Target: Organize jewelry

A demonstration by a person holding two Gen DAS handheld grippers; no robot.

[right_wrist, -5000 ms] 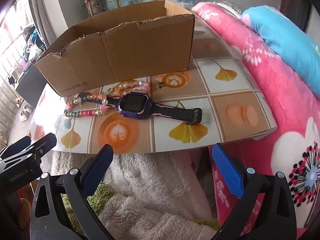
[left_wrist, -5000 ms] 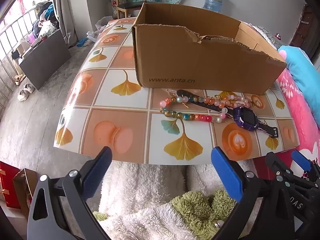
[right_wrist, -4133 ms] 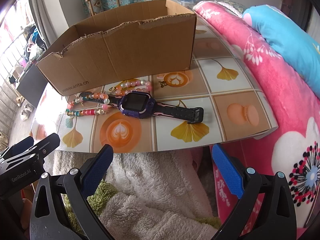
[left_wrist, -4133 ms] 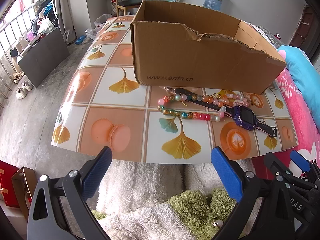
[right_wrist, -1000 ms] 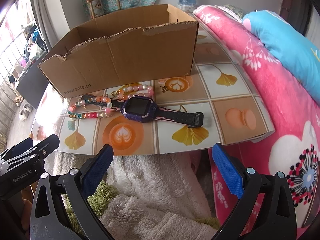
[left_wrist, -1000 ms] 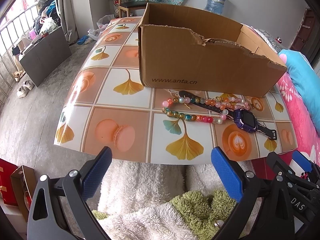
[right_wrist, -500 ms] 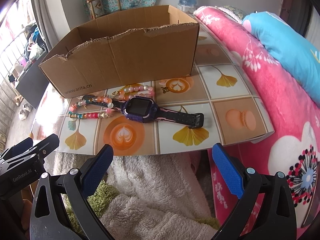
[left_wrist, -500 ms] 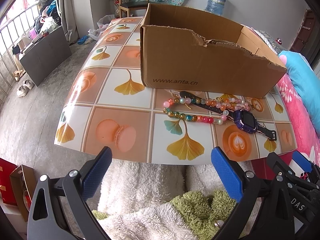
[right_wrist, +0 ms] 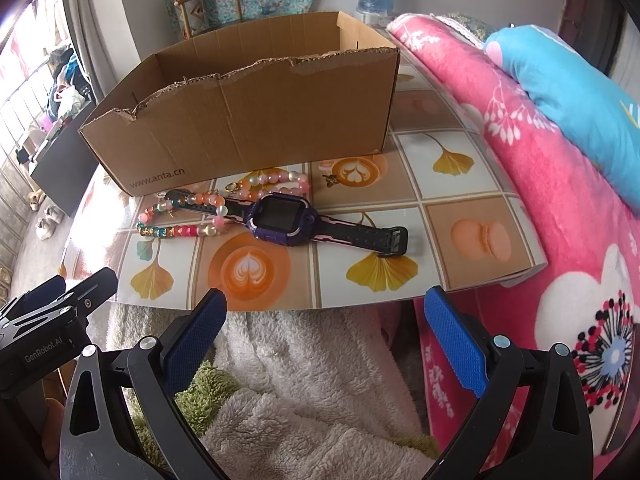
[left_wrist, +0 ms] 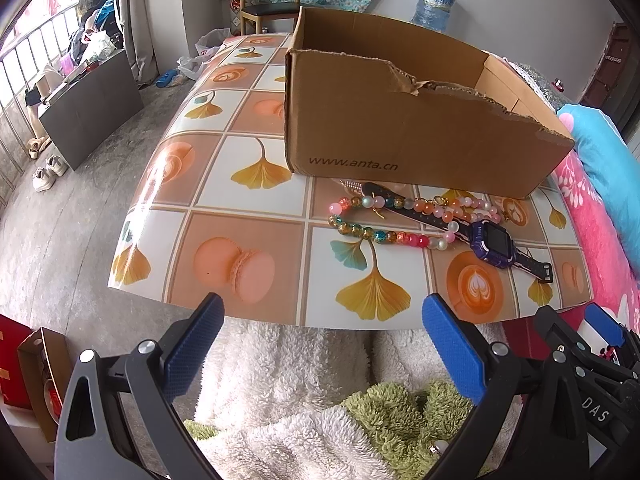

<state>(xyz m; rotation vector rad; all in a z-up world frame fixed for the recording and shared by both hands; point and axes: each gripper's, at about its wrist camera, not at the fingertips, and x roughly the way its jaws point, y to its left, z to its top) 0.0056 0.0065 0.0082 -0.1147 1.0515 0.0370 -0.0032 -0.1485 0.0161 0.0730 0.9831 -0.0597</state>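
Observation:
A purple watch (right_wrist: 282, 220) with a black strap lies on the patterned table in front of a cardboard box (right_wrist: 248, 128); it also shows in the left wrist view (left_wrist: 493, 245). A multicoloured bead bracelet (left_wrist: 376, 234) and a pink pearl bracelet (right_wrist: 276, 182) lie beside it. A small gold charm (right_wrist: 330, 179) lies to the right. My left gripper (left_wrist: 322, 344) is open and empty, below the table's near edge. My right gripper (right_wrist: 324, 338) is open and empty, also below the near edge.
The open box (left_wrist: 416, 128) stands mid-table, its inside hidden. A pink blanket (right_wrist: 560, 208) and blue pillow (right_wrist: 572, 92) lie right of the table (left_wrist: 224, 184). White and green fleece (right_wrist: 300, 400) lies under both grippers. A chair (left_wrist: 268, 4) and water jug (left_wrist: 434, 6) stand behind.
Both grippers have shifted only slightly; the views drifted a little. The jewelry and the box have not moved, and both grippers stay open.

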